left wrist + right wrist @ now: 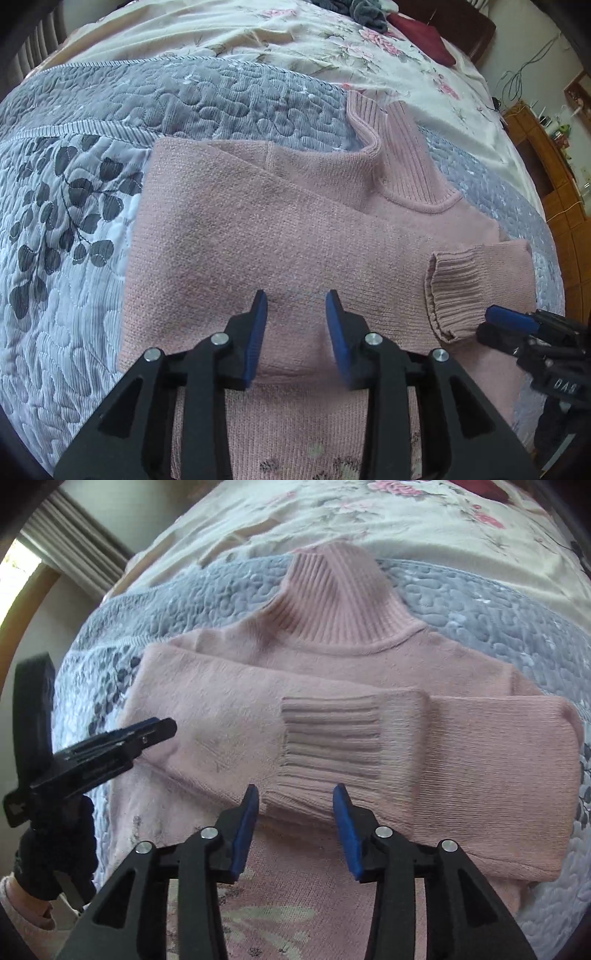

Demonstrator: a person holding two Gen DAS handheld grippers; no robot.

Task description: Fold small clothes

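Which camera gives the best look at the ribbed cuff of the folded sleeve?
The right wrist view. There the cuff lies flat near the middle, ribs facing the camera, just beyond the open right tongs. The left wrist view shows the cuff only at an angle, toward the right edge.

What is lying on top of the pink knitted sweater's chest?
Both sleeves are folded across the pink knitted sweater, the ribbed cuff uppermost. They cover the chest; only some flower pattern shows below.
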